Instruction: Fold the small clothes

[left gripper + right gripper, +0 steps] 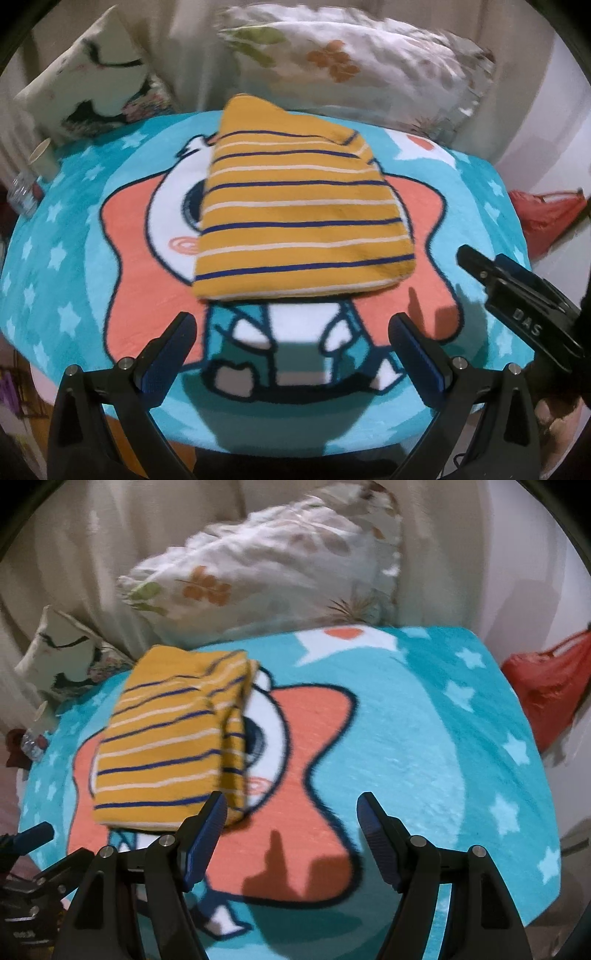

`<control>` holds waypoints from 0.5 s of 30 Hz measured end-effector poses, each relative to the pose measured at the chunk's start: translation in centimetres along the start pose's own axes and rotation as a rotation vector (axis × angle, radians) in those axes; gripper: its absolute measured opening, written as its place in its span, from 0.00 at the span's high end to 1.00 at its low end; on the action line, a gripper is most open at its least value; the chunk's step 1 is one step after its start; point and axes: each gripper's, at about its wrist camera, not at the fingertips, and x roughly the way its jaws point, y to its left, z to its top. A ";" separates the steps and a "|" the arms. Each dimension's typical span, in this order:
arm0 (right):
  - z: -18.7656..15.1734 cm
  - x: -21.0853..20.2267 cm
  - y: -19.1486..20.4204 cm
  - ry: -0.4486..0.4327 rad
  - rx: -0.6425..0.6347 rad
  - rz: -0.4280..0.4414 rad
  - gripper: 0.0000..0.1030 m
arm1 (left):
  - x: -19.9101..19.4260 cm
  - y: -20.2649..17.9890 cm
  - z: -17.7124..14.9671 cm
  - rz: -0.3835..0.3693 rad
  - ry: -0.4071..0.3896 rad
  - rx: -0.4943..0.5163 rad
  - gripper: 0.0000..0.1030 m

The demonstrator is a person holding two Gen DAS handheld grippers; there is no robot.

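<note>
Yellow striped garment [299,218] folded on cartoon blanket [74,258], pillows [351,62] behind, both grippers' fingers [184,332] apart, empty.

From here only one bit of lettering can be made out: "DAS", in pale capitals on the black body of the right gripper [466,258], seen at the right edge of the left wrist view. In the right wrist view, a small pale marking sits on the left gripper [38,832] at the lower left corner, too blurred to read.
</note>
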 end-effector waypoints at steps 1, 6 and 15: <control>0.1 -0.1 0.5 -0.010 -0.009 0.005 0.25 | -0.1 0.7 0.0 0.007 0.005 -0.024 0.00; 0.2 -0.5 2.9 -0.024 -0.060 0.044 0.25 | -0.4 2.7 0.5 0.039 0.001 -0.081 0.00; 0.1 -0.8 3.0 -0.037 -0.064 0.046 0.25 | -0.8 1.9 1.4 0.054 -0.034 -0.001 0.00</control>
